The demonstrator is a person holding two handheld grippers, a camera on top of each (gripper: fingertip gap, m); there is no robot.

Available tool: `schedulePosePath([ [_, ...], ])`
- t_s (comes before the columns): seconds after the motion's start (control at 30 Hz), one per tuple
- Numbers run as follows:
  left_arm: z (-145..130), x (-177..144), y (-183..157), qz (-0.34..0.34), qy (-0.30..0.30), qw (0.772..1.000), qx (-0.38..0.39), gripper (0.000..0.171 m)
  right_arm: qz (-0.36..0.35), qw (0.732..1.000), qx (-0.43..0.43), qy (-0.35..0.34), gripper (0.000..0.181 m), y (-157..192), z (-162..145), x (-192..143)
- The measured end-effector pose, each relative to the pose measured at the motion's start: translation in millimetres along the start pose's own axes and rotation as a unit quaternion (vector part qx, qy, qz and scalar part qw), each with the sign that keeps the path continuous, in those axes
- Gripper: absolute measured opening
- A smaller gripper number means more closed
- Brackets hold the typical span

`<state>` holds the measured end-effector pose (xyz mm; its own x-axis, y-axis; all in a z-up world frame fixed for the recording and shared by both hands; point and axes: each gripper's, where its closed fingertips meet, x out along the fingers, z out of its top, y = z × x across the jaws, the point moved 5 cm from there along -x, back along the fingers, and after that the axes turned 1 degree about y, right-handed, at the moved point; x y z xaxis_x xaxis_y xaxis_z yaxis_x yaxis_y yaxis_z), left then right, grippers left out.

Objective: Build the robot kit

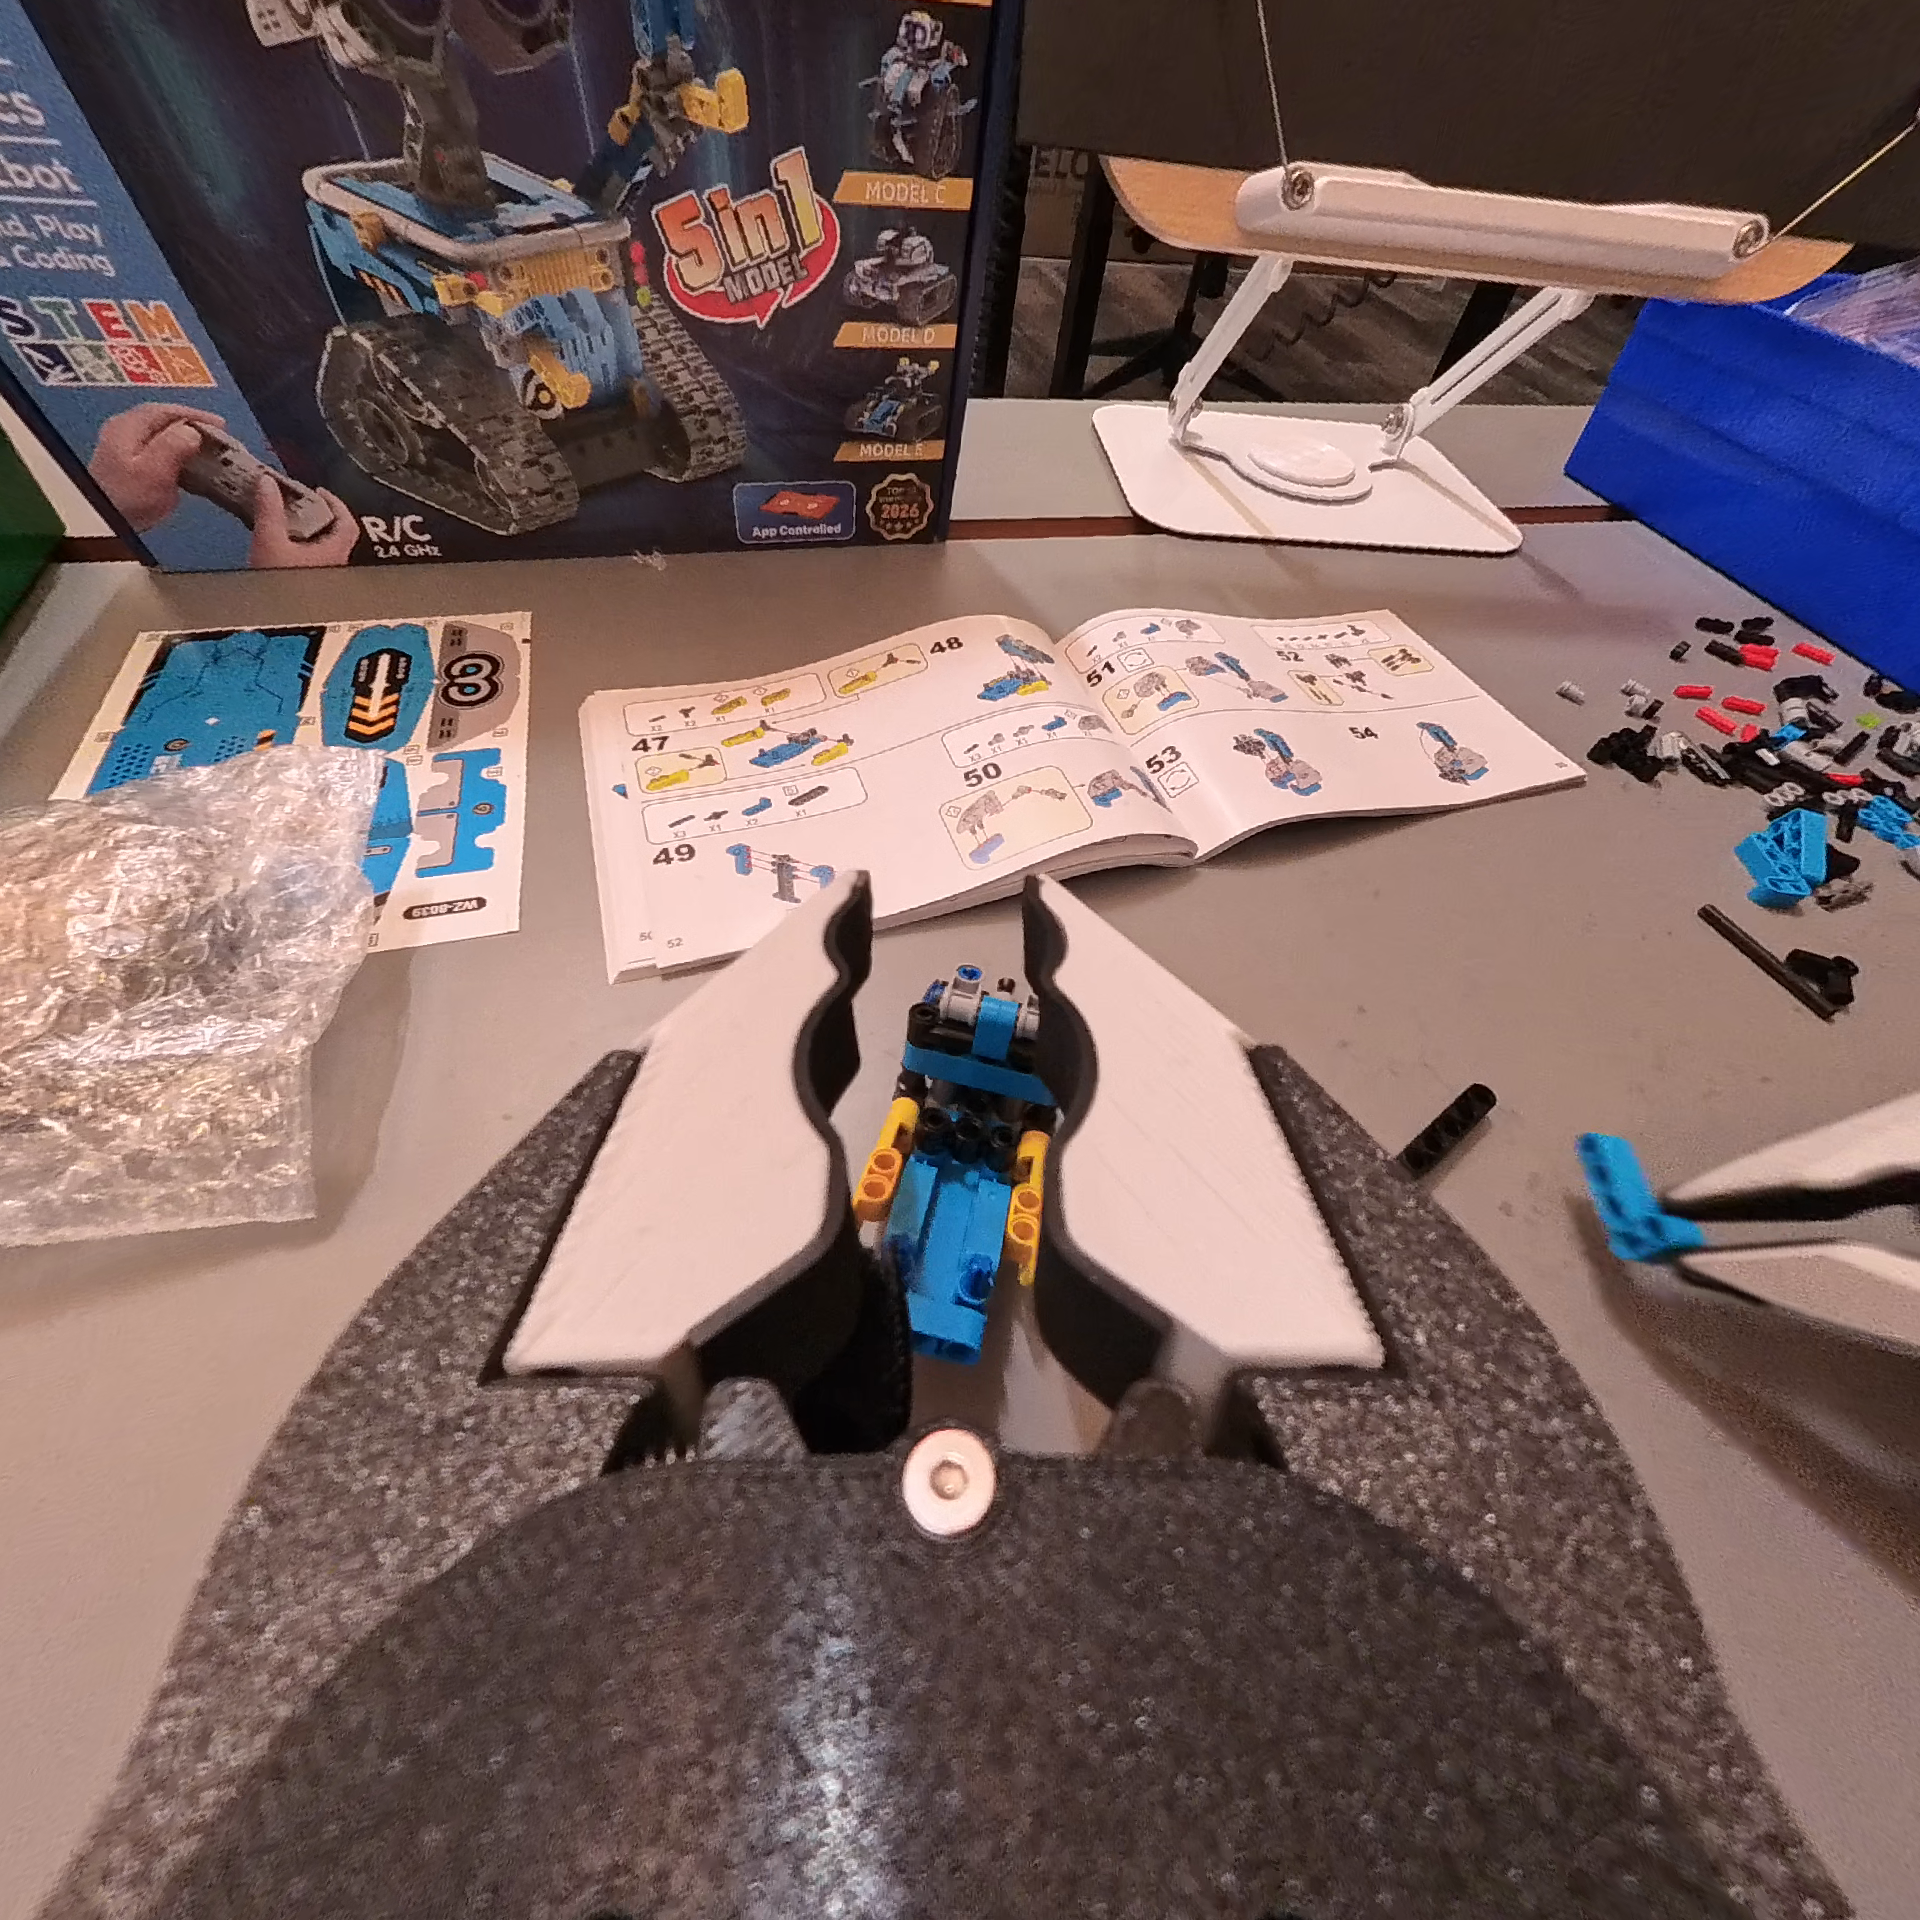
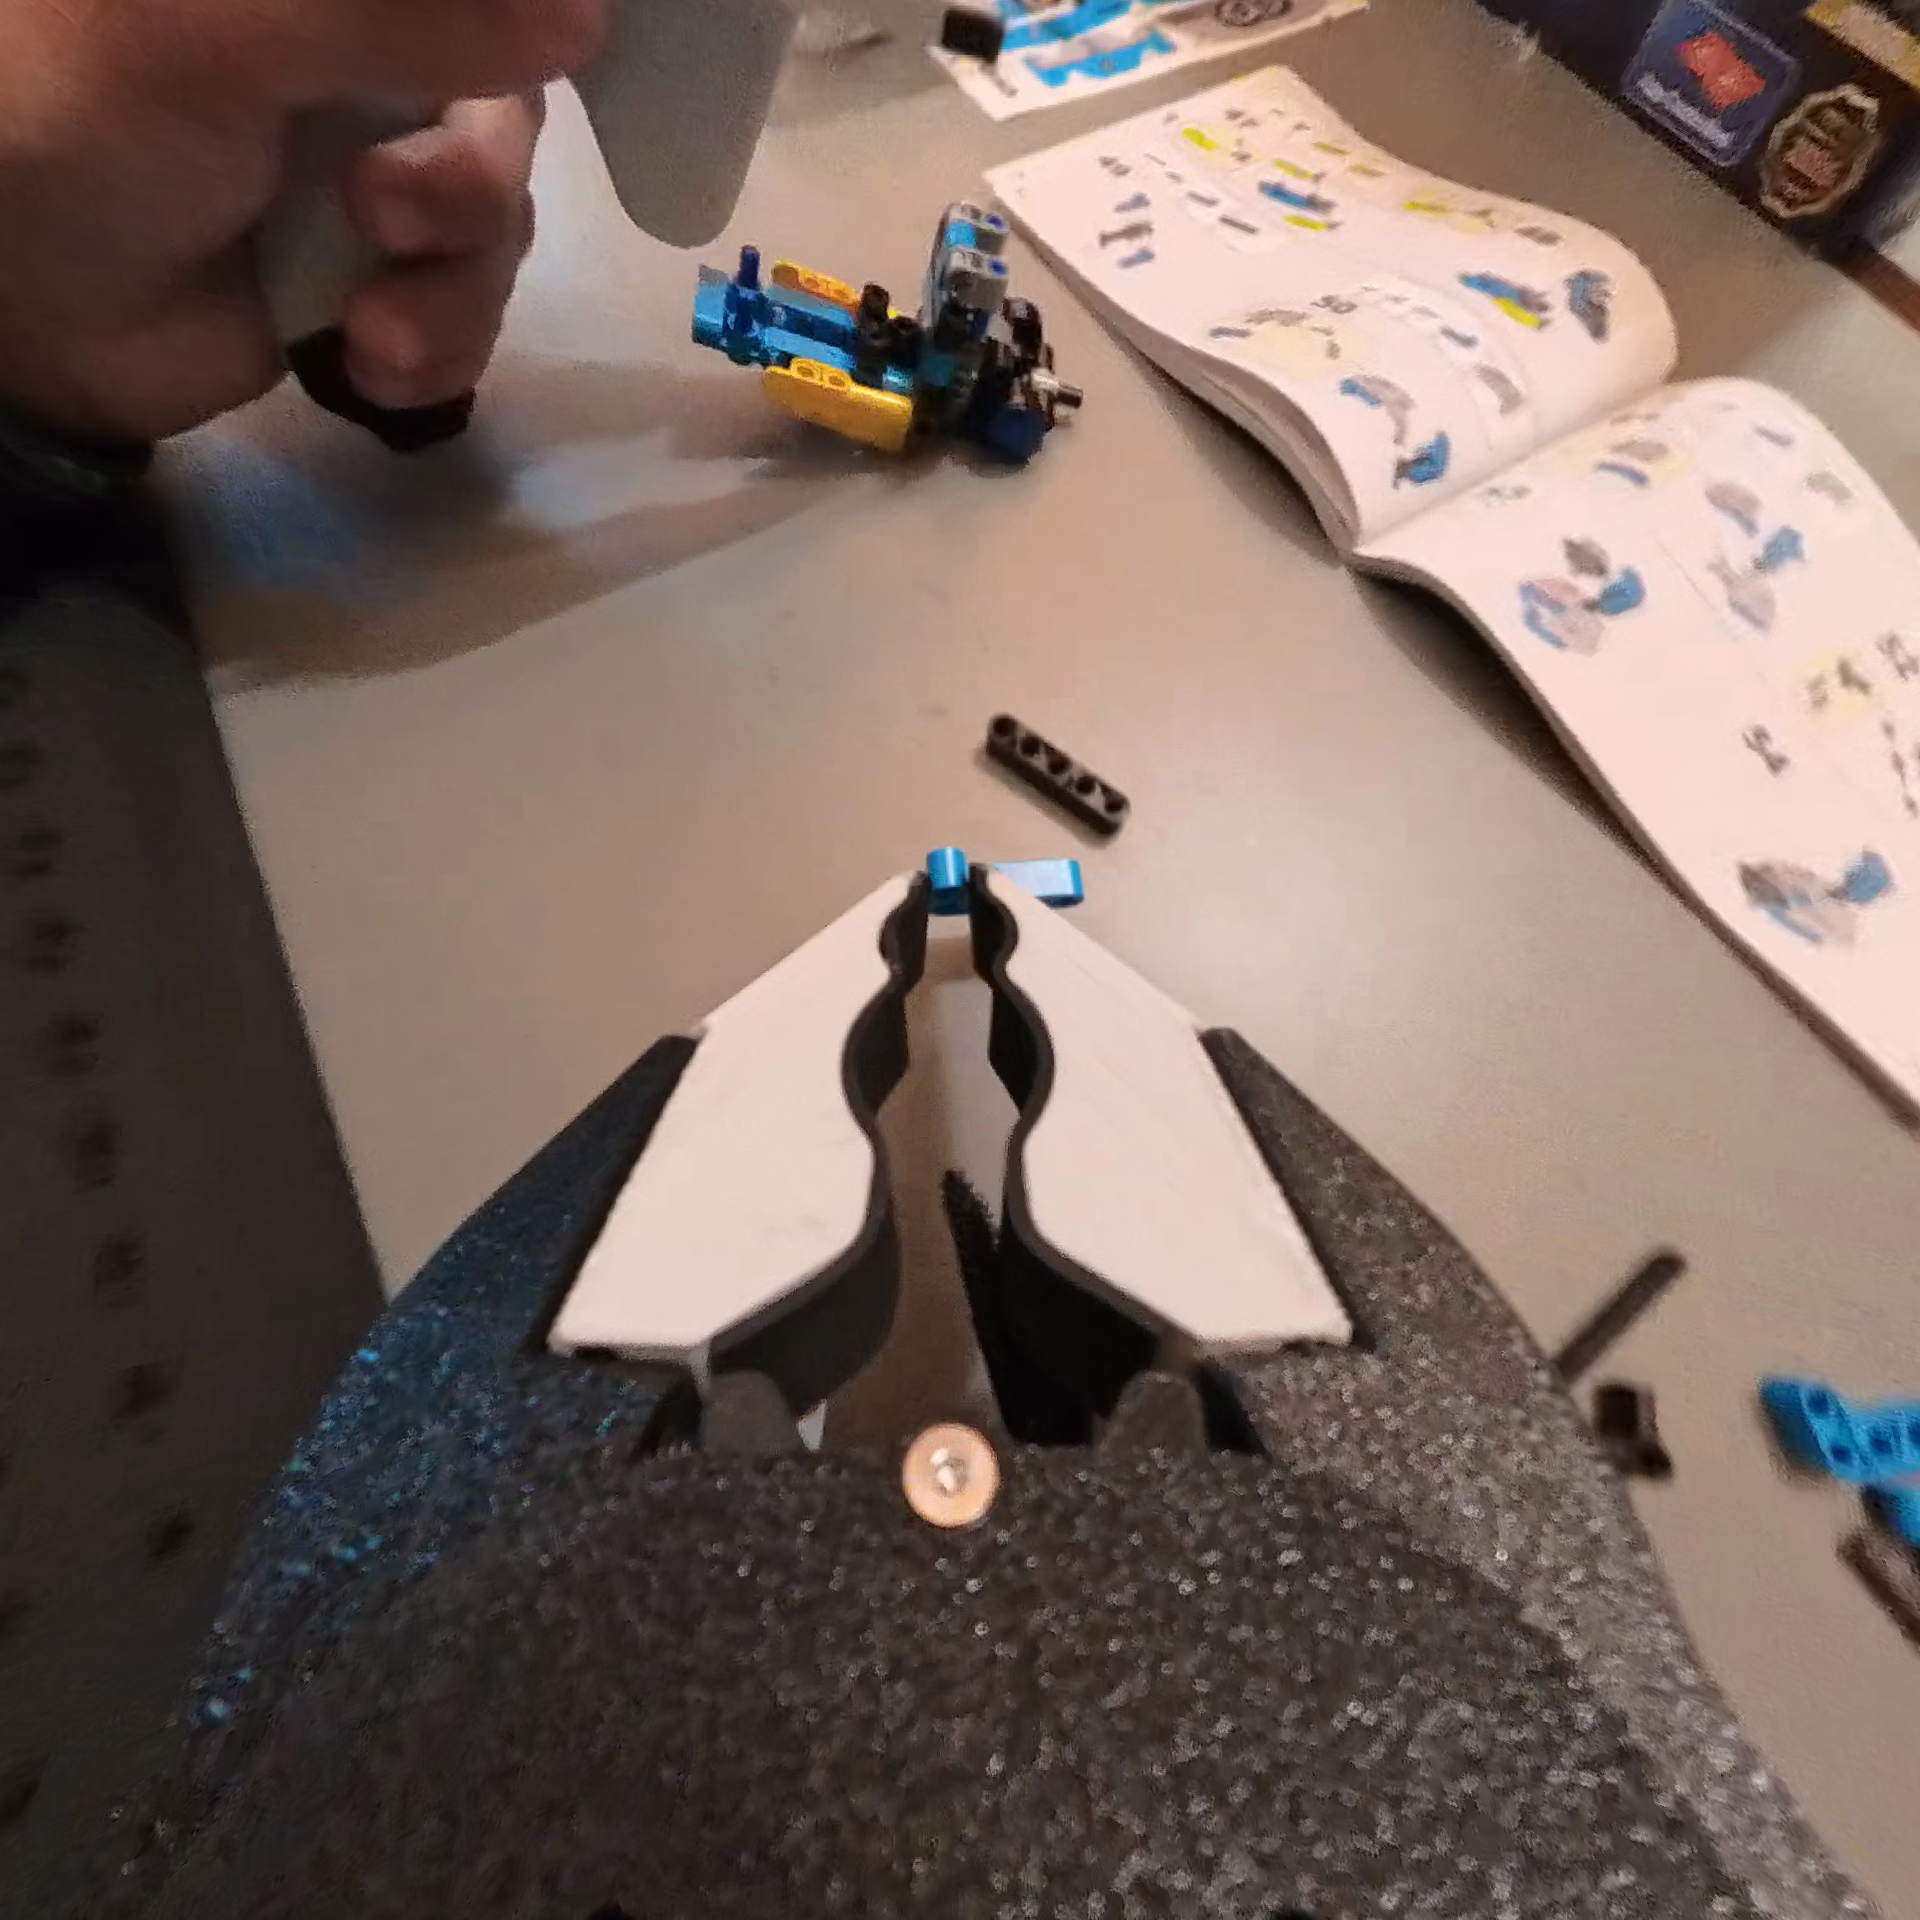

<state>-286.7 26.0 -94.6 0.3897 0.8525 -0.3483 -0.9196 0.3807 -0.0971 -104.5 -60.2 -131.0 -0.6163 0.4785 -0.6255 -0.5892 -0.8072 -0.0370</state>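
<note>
Grey tabletop carries an open instruction booklet, used here as the landmark. Left of it lies a sticker sheet with a crumpled clear plastic bag partly over it. Behind it stands a toy box, with a white folding stand and a blue bin off to the right. Right of it sits a loose pile of small black, red and blue parts.

Left hand-held gripper, just in front of the booklet, has its fingers spread apart around a blue and yellow brick model resting on the tabletop; contact with it cannot be told.

Right hand-held gripper, also in front of the booklet, is clamped at its tips on a small blue angled beam. Black holed beam lies just beyond those tips, apart from them.
</note>
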Motion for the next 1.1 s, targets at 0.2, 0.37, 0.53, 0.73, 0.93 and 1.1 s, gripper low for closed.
schedulePosePath([
  [0.2, -2.0, -3.4, -0.7, -0.011, -0.001, 1.0, -0.009, 0.029, 0.02, 0.999, 0.028, 0.027, 0.007, -0.9, 4.8, 32.7],
  [0.37, -2.9, -5.2, -1.2, -0.022, -0.001, 1.0, -0.02, 0.029, -0.038, 0.999, 0.036, 0.0, 0.034, -29.9, 3.8, 9.0],
  [0.53, -3.6, -5.3, -1.9, -0.033, 0.001, 0.999, -0.032, 0.029, -0.197, 0.968, 0.158, -0.008, 0.032, -124.8, -34.9, -52.0],
  [0.73, -4.6, -4.7, -2.5, -0.034, 0.004, 0.999, -0.031, 0.029, -0.247, 0.951, 0.174, 0.065, 0.032, -144.7, -69.3, -60.3],
  [0.93, -5.2, -3.6, -2.8, -0.032, 0.006, 0.999, -0.029, 0.029, -0.236, 0.953, 0.178, 0.071, 0.032, -142.0, -70.4, -53.2],
  [1.1, -5.5, -3.3, -2.4, -0.032, 0.007, 0.999, -0.029, 0.029, -0.233, 0.95, 0.196, 0.062, 0.032, -144.7, -71.5, -54.5],
])
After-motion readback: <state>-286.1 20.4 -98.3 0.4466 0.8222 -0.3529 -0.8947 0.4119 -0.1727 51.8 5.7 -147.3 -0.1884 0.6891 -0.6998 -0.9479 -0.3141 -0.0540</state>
